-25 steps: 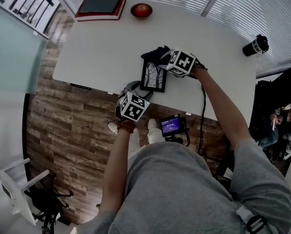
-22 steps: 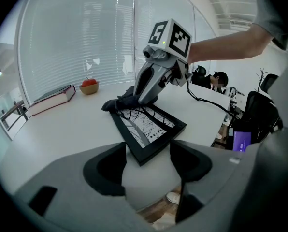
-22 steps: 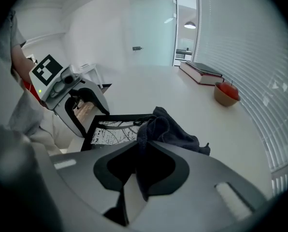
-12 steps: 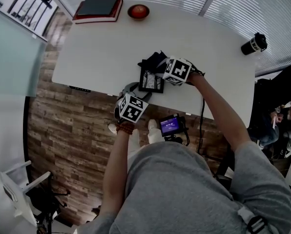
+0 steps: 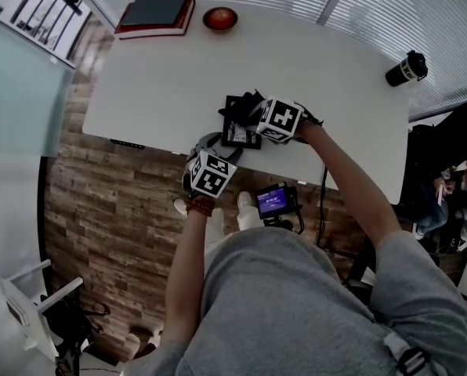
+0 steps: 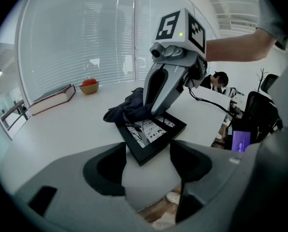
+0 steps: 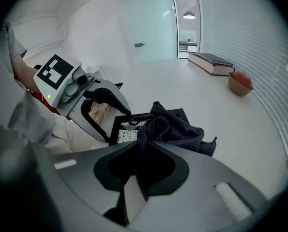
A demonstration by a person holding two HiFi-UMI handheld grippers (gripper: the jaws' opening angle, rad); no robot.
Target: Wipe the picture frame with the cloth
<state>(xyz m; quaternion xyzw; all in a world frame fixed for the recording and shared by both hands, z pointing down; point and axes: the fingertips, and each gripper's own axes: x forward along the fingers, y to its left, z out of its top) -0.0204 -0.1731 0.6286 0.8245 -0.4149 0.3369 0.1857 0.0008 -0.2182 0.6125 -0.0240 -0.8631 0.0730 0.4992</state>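
A black picture frame [image 5: 238, 131] with a black-and-white print lies flat near the table's front edge, and it fills the middle of the left gripper view as frame [image 6: 152, 132]. A dark cloth [image 5: 246, 103] is bunched over its far part. My right gripper [image 5: 257, 114] is shut on the cloth [image 7: 179, 128], a fold of it pinched between the jaws [image 7: 141, 170], and presses it down on the frame [image 7: 128, 128]. My left gripper [image 5: 214, 143] stands open at the table's edge. The frame's near corner reaches between its jaws [image 6: 146, 163] without touching them.
A thick book [image 5: 155, 12] and a red bowl [image 5: 219, 18] sit at the far left of the white table [image 5: 163, 77]. A black cup [image 5: 406, 70] stands at the far right. A device with a purple screen [image 5: 274, 202] hangs below the front edge.
My right gripper has slid left and toward the front edge, dragging the cloth further over the frame. The left gripper has stayed where it was.
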